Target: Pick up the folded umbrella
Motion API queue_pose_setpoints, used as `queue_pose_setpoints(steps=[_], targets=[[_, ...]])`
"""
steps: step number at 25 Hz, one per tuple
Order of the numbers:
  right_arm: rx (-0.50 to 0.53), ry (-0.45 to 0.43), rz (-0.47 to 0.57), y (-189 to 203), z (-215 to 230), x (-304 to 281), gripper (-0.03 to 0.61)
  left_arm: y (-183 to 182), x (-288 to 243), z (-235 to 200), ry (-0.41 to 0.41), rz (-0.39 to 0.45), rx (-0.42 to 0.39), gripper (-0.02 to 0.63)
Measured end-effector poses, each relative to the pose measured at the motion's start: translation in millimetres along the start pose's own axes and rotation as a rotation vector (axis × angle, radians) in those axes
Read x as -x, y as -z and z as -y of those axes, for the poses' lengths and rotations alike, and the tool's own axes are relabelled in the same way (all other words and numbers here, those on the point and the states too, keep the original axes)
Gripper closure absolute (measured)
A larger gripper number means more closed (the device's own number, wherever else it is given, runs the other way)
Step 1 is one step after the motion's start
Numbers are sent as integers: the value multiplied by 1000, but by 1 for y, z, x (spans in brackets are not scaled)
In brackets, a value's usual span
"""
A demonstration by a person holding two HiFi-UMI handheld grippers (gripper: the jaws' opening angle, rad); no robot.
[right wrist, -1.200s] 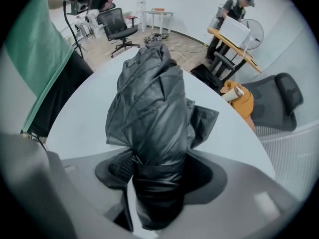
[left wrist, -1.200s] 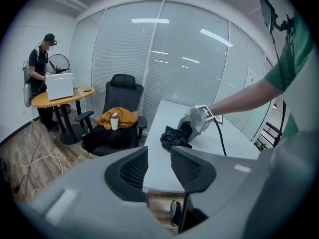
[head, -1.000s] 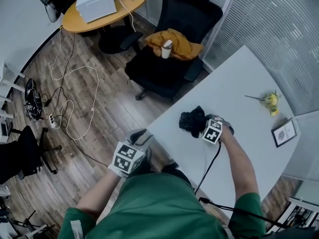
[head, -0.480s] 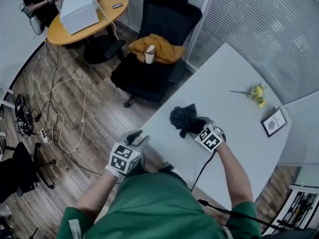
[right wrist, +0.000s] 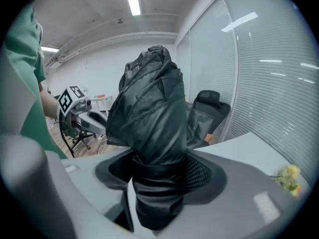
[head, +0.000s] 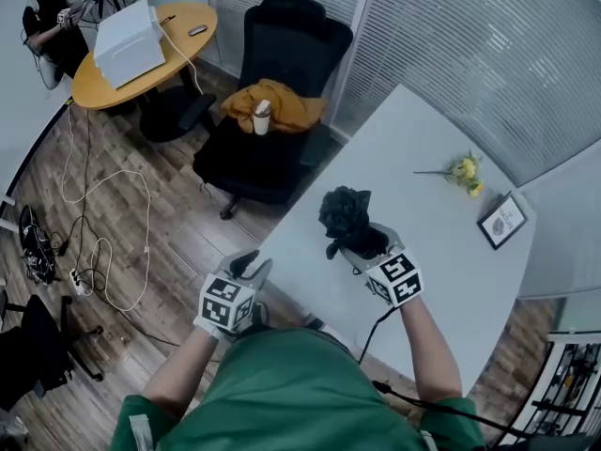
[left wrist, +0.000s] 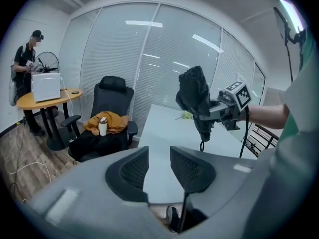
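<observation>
The right tool point(head: 362, 246) is clamped on the folded black umbrella point(right wrist: 152, 108), which is held upright in the air above the white counter point(head: 441, 224). The left tool point(left wrist: 158, 157) (jaws apart, nothing between them) is held off the counter's near edge.

Office: black swivel chair point(head: 300, 36), blinded glass partitions point(head: 470, 54), white desk point(head: 441, 233), round wooden table point(head: 84, 87)

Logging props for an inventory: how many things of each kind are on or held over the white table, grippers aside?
umbrella: 1
flower sprig: 1
picture frame: 1
Total: 3
</observation>
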State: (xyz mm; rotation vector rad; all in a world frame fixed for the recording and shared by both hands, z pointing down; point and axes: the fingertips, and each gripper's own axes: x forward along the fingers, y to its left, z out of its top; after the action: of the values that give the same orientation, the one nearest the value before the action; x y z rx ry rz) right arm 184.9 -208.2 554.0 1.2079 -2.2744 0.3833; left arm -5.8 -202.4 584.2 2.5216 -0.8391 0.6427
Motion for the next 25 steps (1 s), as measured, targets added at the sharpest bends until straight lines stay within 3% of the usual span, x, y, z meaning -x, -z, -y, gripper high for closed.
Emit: queue_pose_setpoints(steps=[5,13,20,25], targets=[[-68,77,137,-42,1,27,298,-12,3,-11,-12,30,23,472],[-76,117,277,-83,-9,60,298,-60,13,-3,22,135,14,474],[-376,75,432,-104,-4,81,298,-91,18,7,58,215,50,483],[-431,97,480,-109,2,100,298,-92,23,12,68,223,52,486]])
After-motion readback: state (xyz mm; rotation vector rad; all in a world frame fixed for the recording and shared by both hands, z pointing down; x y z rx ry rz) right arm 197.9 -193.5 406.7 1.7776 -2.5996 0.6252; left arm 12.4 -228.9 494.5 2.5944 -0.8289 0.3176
